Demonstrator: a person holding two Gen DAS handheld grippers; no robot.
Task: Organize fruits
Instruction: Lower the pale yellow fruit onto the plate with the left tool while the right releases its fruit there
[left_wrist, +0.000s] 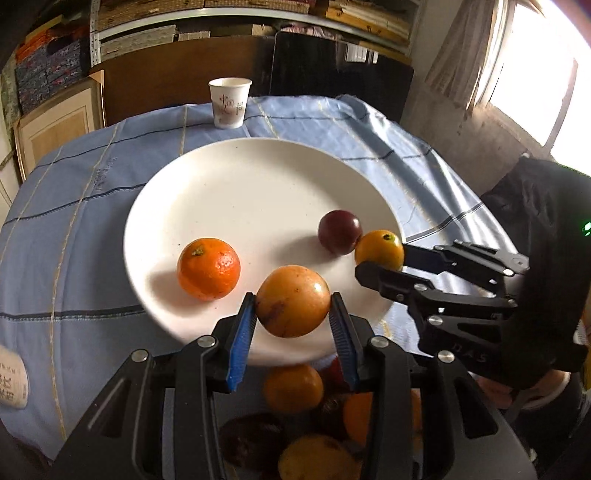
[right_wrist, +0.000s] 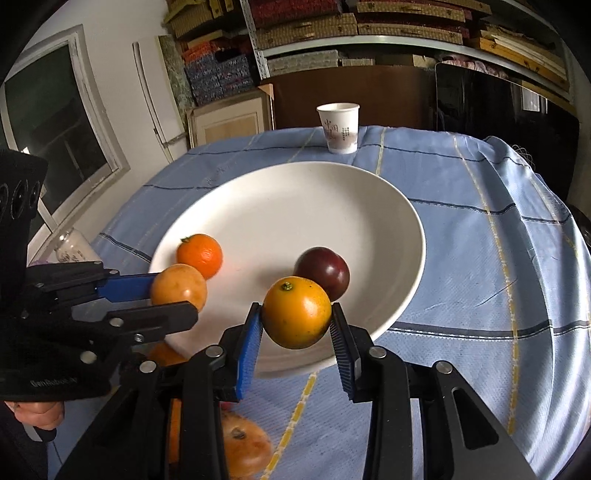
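- The left gripper (left_wrist: 293, 314), its blue ribbed pads closed against both sides of a round yellow-orange fruit with brown blemishes (left_wrist: 293, 301), holds that fruit above the near rim of a wide white ceramic plate (left_wrist: 229, 177).
- The right gripper (right_wrist: 297, 325) clamps a smooth yellow-orange citrus with a small green stem end (right_wrist: 296, 312) between its pads, also over the plate's near edge; in the left wrist view it enters from the right.
- Lying on the plate: a bright orange mandarin (left_wrist: 208, 268) at the near left and a dark purple round fruit (left_wrist: 340, 232) at the near right, just behind the right gripper's citrus.
- More loose fruit, orange and dark, sits blurred below the left gripper (left_wrist: 293, 393), near the plate's front edge.
- The plate rests on a light blue checked tablecloth (left_wrist: 85, 229) covering the table.
- A white paper cup with printed characters (left_wrist: 229, 102) stands upright at the table's far edge, well apart from the plate.
- A person's fingers (right_wrist: 37, 411) show under the left gripper's body in the right wrist view.
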